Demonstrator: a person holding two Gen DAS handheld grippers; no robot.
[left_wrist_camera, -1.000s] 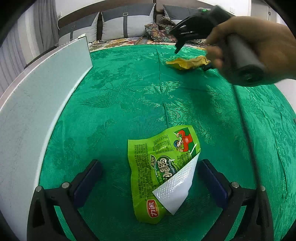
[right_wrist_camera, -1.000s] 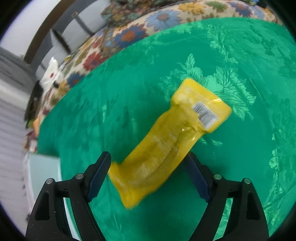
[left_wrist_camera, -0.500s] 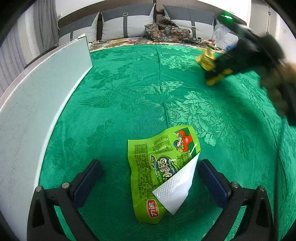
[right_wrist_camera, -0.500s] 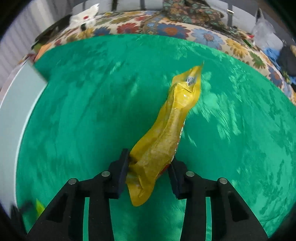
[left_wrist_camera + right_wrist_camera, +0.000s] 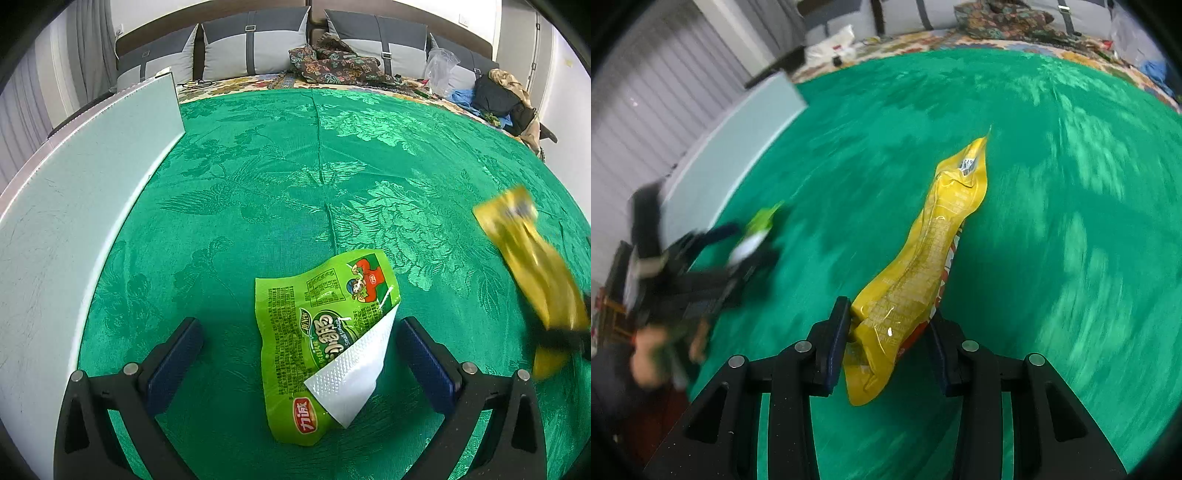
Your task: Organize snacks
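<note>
Yellow packet (image 5: 923, 266): lifted since a second ago, clenched in right gripper (image 5: 886, 343). Green packet (image 5: 325, 332): unmoved on bed; left gripper (image 5: 299, 354) fingers released around it.

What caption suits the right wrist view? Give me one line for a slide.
Right hand-held gripper shut on a yellow snack packet, carried above the green cloth.

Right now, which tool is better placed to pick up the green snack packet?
Left. The left tool is open with the green snack packet lying on the green cloth between its fingers. The right tool is already shut on the yellow packet.
</note>
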